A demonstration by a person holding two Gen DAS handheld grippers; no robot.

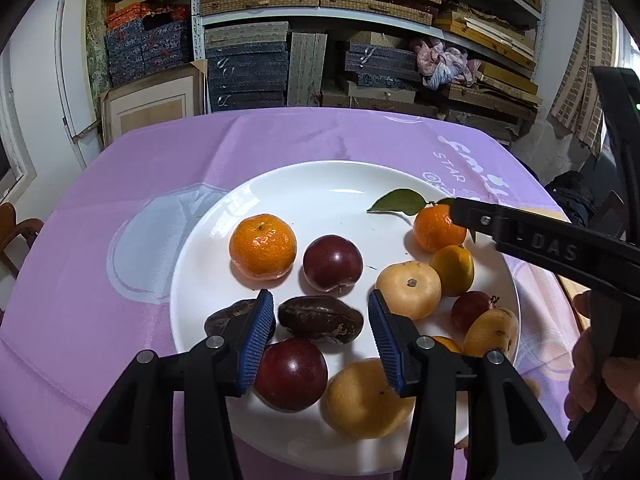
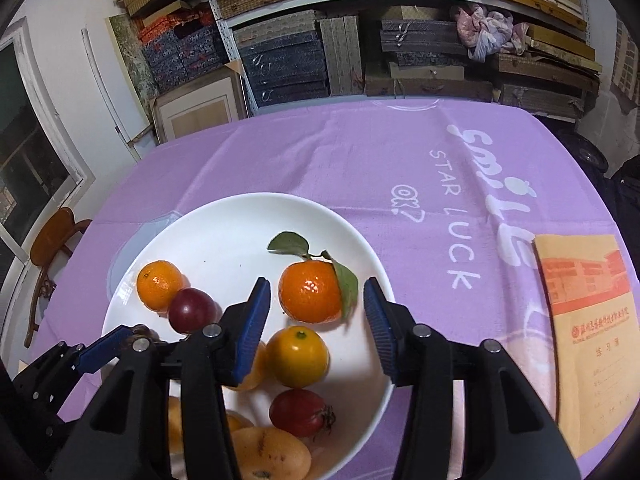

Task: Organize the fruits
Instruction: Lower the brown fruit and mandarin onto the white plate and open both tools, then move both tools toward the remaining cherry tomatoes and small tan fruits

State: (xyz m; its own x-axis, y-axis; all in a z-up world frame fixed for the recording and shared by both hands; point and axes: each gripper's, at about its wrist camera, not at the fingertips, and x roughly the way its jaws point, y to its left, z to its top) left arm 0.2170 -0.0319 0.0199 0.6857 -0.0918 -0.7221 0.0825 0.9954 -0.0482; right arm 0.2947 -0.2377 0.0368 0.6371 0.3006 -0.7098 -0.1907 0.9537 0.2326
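A white plate [image 1: 304, 184] on the bench holds all the fruit: a bare tangerine [image 1: 263, 247] toward its left, a leafy tangerine [image 2: 310, 292] toward its far right, dark red plums [image 1: 333, 263], pale yellow fruits [image 1: 409, 290], a small yellow-orange citrus [image 2: 298, 357] and two dark brown wrinkled fruits [image 1: 320, 320]. The left tongs [image 1: 320, 344] hover over the near part of the plate with their blue pads moderately apart and nothing pressed between them; one brown fruit and a plum [image 1: 291, 374] show in the gap beneath, and a second brown fruit lies partly behind the left pad. The right tongs [image 2: 316, 332] are likewise moderately apart and empty, framing the leafy tangerine, which sits on the plate just beyond the pads with space on either side; the yellow-orange citrus lies below it in the gap. In the left wrist view the right tongs reach in from the right, tip beside that tangerine, with the letters "DAS" on the arm. The purple cloth [image 2: 320, 160] over the bench reads "smile", "STAR LUCK" and "OK?". A yellow booklet [image 2: 588, 320] with red characters too small to read lies at the right, well clear of the plate.
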